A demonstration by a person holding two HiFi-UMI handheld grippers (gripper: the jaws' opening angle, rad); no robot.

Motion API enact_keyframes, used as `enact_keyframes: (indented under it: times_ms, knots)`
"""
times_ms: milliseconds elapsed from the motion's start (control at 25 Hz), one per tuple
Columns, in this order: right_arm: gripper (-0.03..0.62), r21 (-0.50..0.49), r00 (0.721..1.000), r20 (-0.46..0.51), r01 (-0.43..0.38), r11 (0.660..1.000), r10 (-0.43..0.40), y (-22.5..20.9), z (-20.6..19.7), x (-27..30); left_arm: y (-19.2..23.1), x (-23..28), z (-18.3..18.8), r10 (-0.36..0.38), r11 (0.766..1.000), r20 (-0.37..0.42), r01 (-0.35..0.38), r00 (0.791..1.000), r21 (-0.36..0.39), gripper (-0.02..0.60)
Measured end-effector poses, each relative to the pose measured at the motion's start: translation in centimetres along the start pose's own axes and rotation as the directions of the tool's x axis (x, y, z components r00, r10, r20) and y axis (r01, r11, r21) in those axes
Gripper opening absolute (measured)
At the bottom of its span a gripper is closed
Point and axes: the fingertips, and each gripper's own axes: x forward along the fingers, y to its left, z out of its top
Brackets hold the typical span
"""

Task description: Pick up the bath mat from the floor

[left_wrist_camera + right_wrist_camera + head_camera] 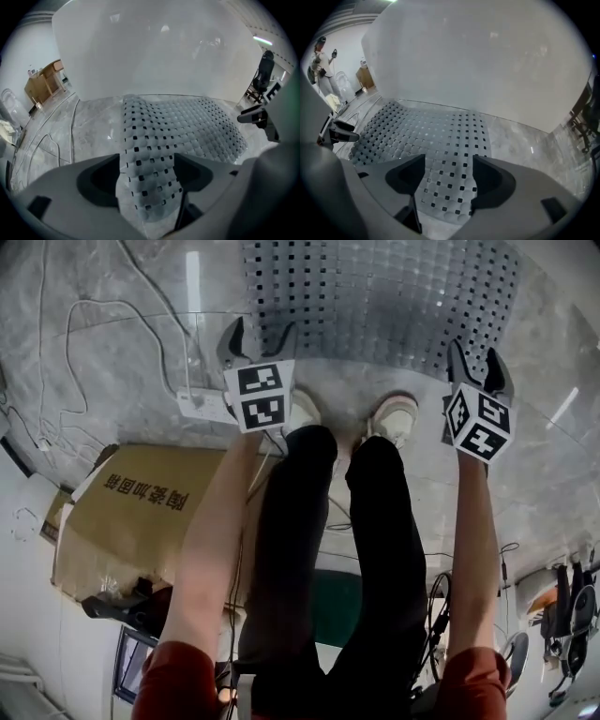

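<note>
Grey marble floor (103, 343) carried the perforated bath mat (375, 296), lying flat against a white panel (154, 51). The left claw (260, 334) and right claw (476, 354) both stood apart, each straddling a near corner of the mat and clamped on nothing. A shallow bite would probably let the thin, floppy edge slip out.

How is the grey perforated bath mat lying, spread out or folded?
Spread out. The grey perforated bath mat lies flat on the marble floor; both near corners and its side edges show, with no fold visible.
</note>
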Motion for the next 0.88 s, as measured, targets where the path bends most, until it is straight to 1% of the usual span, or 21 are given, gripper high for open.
enact_keyframes:
  times_ms: [80, 160, 240, 400, 520, 680, 760, 880]
  knots:
    - [0.360, 0.017, 0.999, -0.033, 0.018, 1.000, -0.017, -0.9, -1.0, 1.3, 0.2, 1.1, -0.5, -0.002, 1.000, -0.014, 0.002, 1.000, 0.000, 0.350]
    - [0.401, 0.021, 0.997, -0.072, 0.032, 0.999, -0.031, -1.6, -2.1, 2.8, 0.3, 2.4, -1.1, -0.008, 1.000, -0.032, 0.007, 0.999, -0.007, 0.362]
    - [0.428, 0.031, 0.994, -0.099, 0.049, 0.998, -0.046, -2.2, -2.9, 4.1, 0.4, 3.6, -1.9, -0.012, 1.000, -0.054, 0.011, 0.998, -0.019, 0.373]
    - [0.451, 0.065, 0.987, -0.147, 0.078, 0.995, -0.067, -3.3, -4.5, 6.2, 0.7, 5.4, -3.4, -0.015, 0.997, -0.085, 0.008, 0.996, -0.076, 0.386]
    - [0.456, 0.090, 0.982, -0.179, 0.071, 0.993, -0.054, -3.8, -5.7, 7.5, 0.7, 5.9, -3.5, -0.038, 0.994, -0.066, 0.030, 0.997, -0.106, 0.387]
    - [0.456, 0.141, 0.987, -0.162, 0.018, 0.990, 0.005, -3.8, -6.1, 8.3, 0.4, 6.5, -3.4, -0.077, 0.994, -0.062, 0.072, 0.995, -0.087, 0.385]
    - [0.456, 0.142, 0.990, -0.145, 0.021, 0.990, 0.000, -3.9, -6.0, 8.2, 0.4, 6.6, -3.4, -0.076, 0.994, -0.072, 0.070, 0.994, -0.080, 0.383]
    - [0.454, 0.143, 0.991, -0.134, 0.035, 0.989, -0.015, -4.0, -6.0, 8.1, 0.2, 6.3, -3.2, -0.049, 0.997, -0.071, 0.043, 0.996, -0.071, 0.368]
